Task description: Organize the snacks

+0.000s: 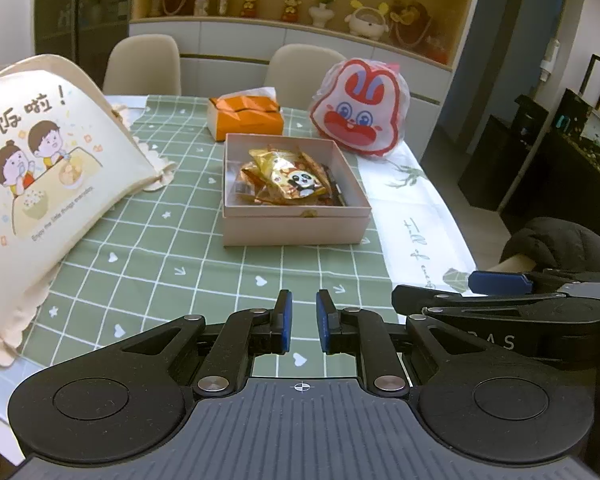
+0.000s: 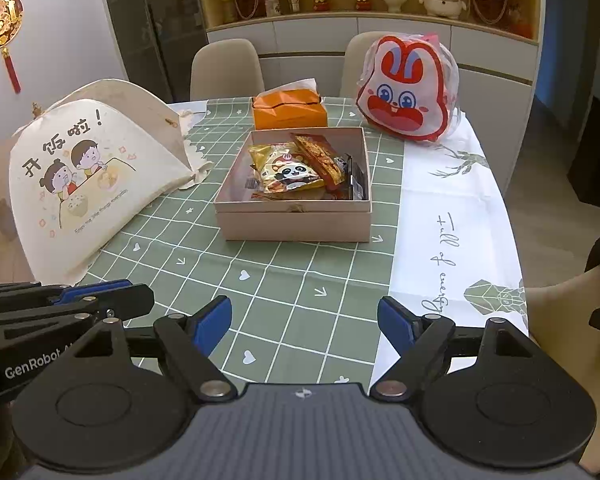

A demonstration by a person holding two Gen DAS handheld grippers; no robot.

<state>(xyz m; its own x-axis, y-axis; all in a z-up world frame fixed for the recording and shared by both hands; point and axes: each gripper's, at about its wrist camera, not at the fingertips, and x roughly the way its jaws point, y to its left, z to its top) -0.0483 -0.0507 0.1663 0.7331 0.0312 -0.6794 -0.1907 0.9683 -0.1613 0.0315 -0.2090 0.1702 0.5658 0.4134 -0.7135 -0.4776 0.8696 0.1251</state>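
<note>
A beige open box [image 1: 296, 226] stands on the green checked tablecloth [image 1: 204, 264], ahead of both grippers. Inside it lie several snack packets [image 1: 296, 178], with a gold one bearing a panda on top. In the right wrist view, the box [image 2: 296, 224] and its snack packets [image 2: 296, 170] sit straight ahead. My left gripper [image 1: 304, 320] is shut with nothing between its blue pads, low over the cloth near the table's front. My right gripper [image 2: 306, 320] stands open and empty beside it, also well short of the box.
A red and white rabbit-face bag [image 2: 408, 92] sits behind the box to the right, an orange tissue box [image 2: 288, 114] right behind it. A cream fabric food cover [image 2: 88, 176] fills the left side. Two beige chairs [image 2: 226, 68] stand at the far edge. A black jacket [image 1: 560, 240] lies at the right.
</note>
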